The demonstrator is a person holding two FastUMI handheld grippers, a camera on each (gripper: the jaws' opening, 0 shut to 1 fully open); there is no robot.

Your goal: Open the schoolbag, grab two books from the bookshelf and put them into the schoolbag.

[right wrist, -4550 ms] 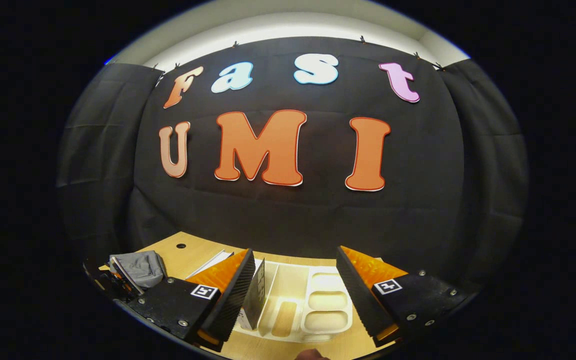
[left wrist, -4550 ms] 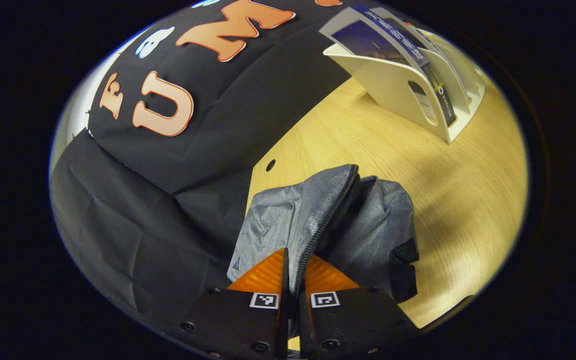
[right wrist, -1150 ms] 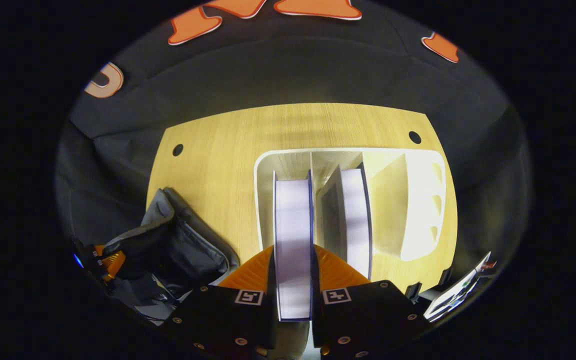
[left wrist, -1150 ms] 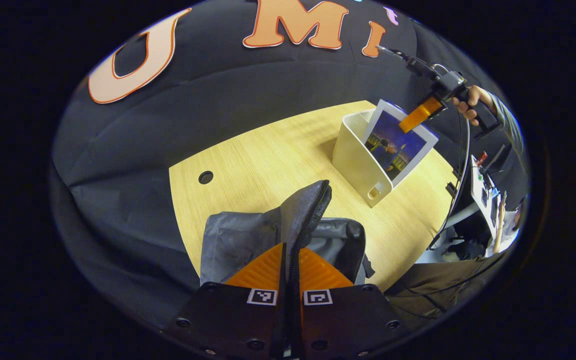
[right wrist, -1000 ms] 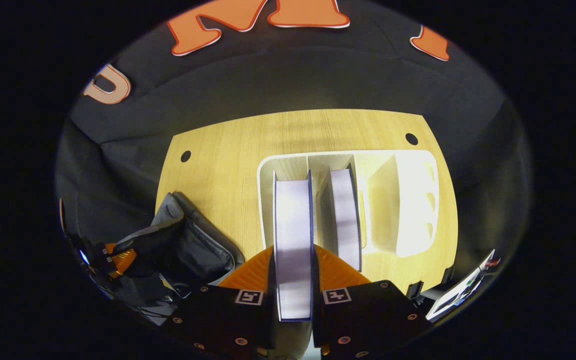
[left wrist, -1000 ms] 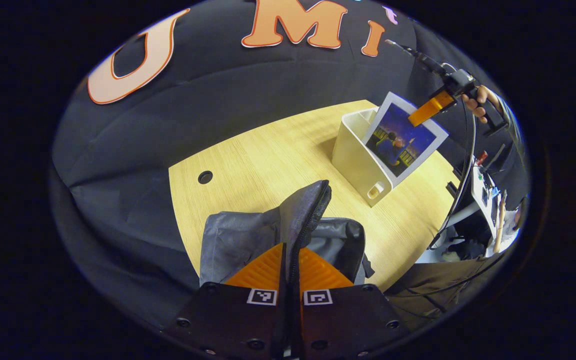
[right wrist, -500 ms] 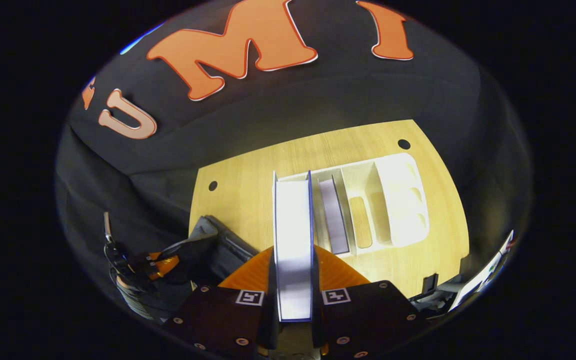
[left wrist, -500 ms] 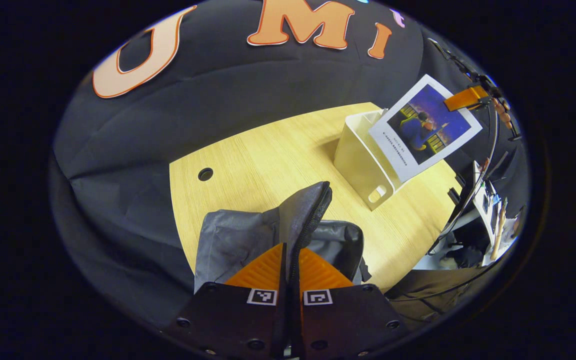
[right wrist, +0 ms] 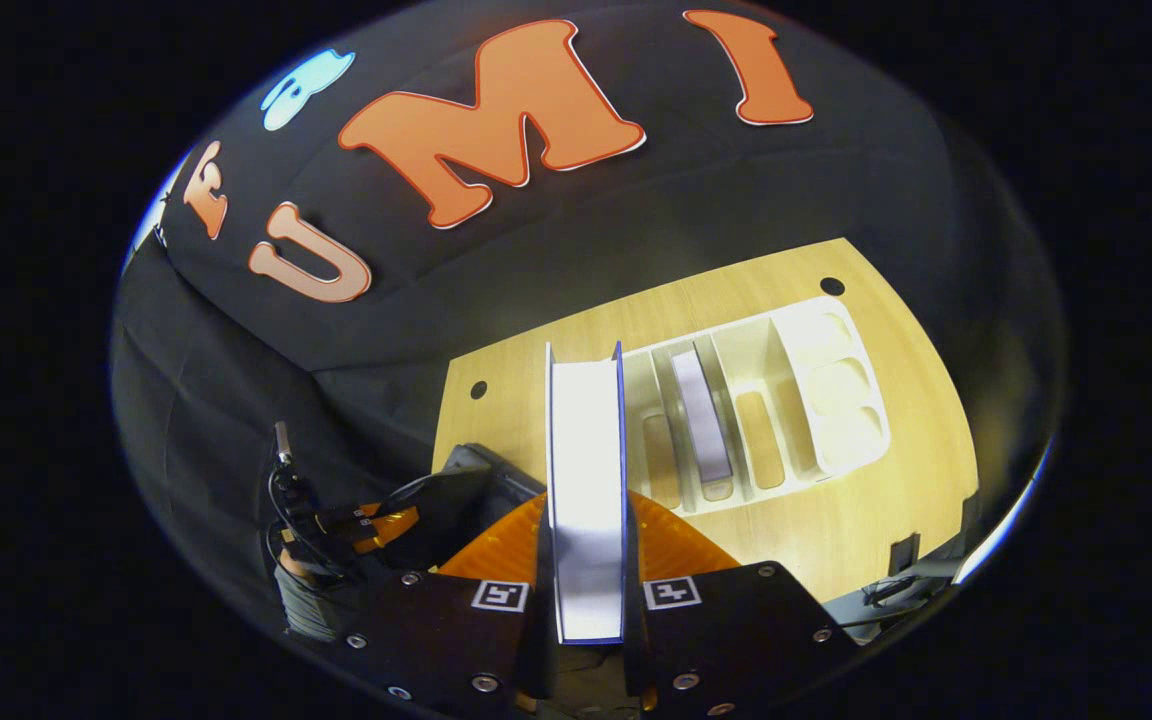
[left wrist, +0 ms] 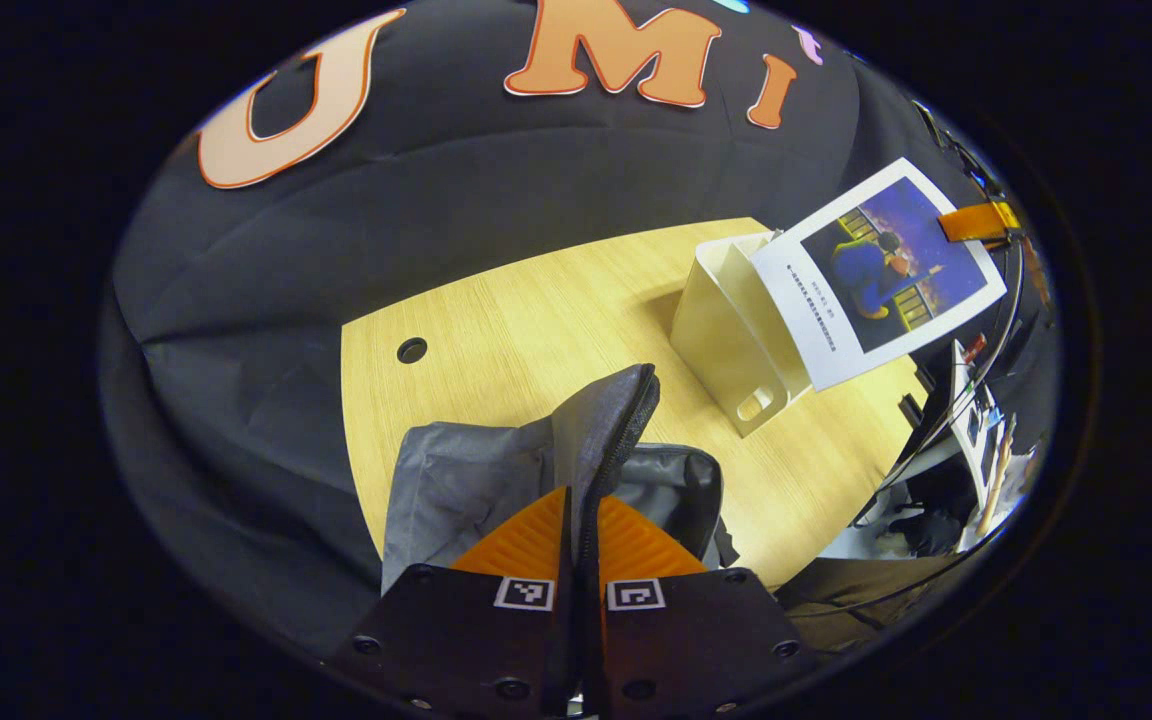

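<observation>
I saw a broad strip of bare wooden table [left wrist: 526,330] between the grey schoolbag [left wrist: 456,480] and the white bookshelf [left wrist: 726,330], wide enough for a gripper to cross. The left gripper [left wrist: 581,530] pinched the bag's zipper edge [left wrist: 626,420] upright, leaving the mouth gaping toward the shelf. The book [right wrist: 586,480] clamped in the right gripper [right wrist: 586,545] hung clear above the shelf. 1 book [right wrist: 701,415] stood in a middle slot of the shelf, with open slots on both sides of it.
</observation>
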